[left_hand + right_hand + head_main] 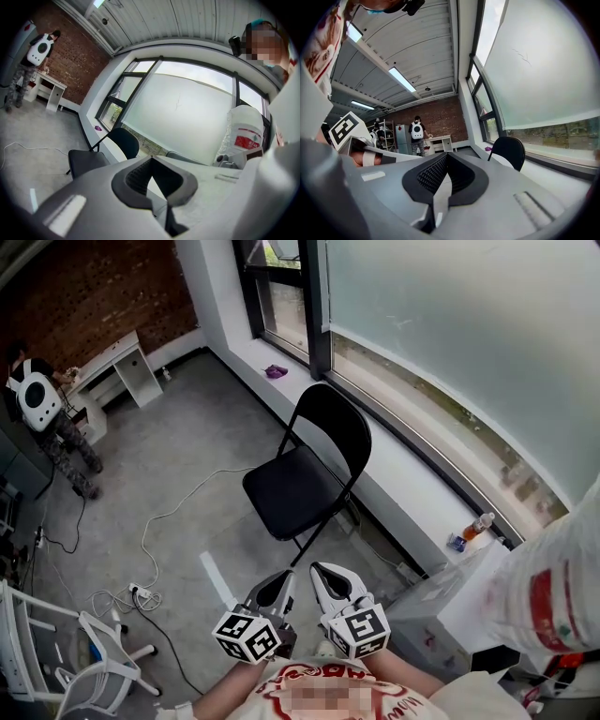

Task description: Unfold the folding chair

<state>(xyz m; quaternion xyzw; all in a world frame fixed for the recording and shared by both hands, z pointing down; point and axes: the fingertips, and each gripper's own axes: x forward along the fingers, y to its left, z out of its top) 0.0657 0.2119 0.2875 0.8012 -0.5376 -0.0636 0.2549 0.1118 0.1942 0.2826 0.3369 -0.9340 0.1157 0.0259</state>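
Holding nothing, jaws together: left gripper [151, 174], right gripper [444, 174] | folding chair [295, 488] unfolded

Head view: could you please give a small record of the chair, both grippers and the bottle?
chair: unfolded, upright beside the window
left gripper: jaws together, empty, clear of the chair
right gripper: jaws together, empty, clear of the chair
bottle: on the sill, right of the chair

Matt black chair [292, 491] with thin metal frame; smooth grey floor [187, 437].
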